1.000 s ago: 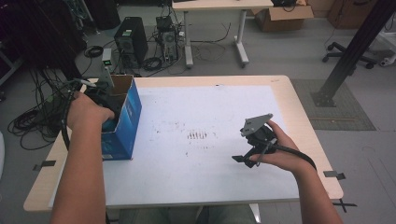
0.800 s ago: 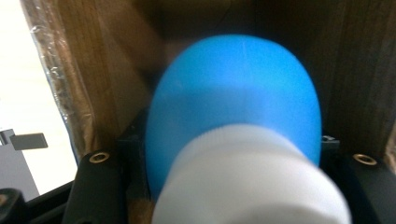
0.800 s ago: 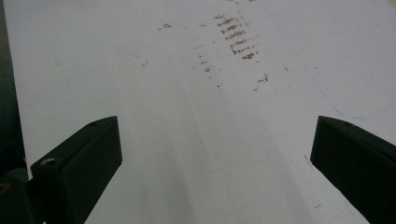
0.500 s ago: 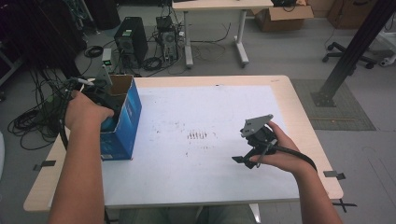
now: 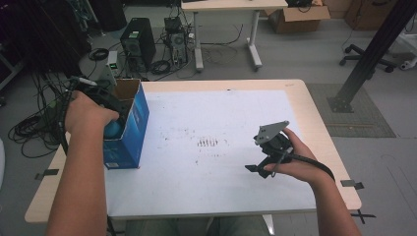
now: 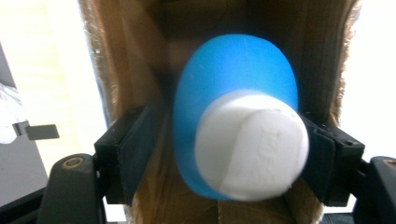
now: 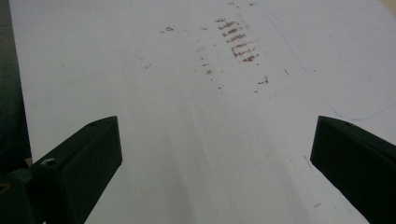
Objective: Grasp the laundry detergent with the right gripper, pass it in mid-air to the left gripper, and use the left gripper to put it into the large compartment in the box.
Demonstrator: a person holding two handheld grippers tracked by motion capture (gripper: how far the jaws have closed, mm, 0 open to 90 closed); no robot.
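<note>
A blue cardboard box (image 5: 132,132) stands open-topped at the table's left edge. My left gripper (image 5: 111,116) reaches down into it. Between its jaws is a blue bottle (image 6: 236,93) with a white cap (image 6: 252,142), pointing cap-first at the camera. The jaws have just been opening: the left pad (image 6: 133,149) stands clear of the bottle and the right pad sits close beside the cap. A patch of the blue bottle (image 5: 112,129) shows under the hand. My right gripper (image 5: 255,169) rests low over the table's right side, open, with nothing between its jaws (image 7: 217,135).
A white sheet (image 5: 221,113) with dark smudges (image 5: 210,142) covers the tabletop. Brown inner walls of the box (image 6: 135,60) close in on the left gripper. Beyond the far edge the floor holds computer towers (image 5: 136,44), cables and another table (image 5: 226,6).
The left hand stays at the box opening with hardly any shift. The right hand and its gripper have not moved.
</note>
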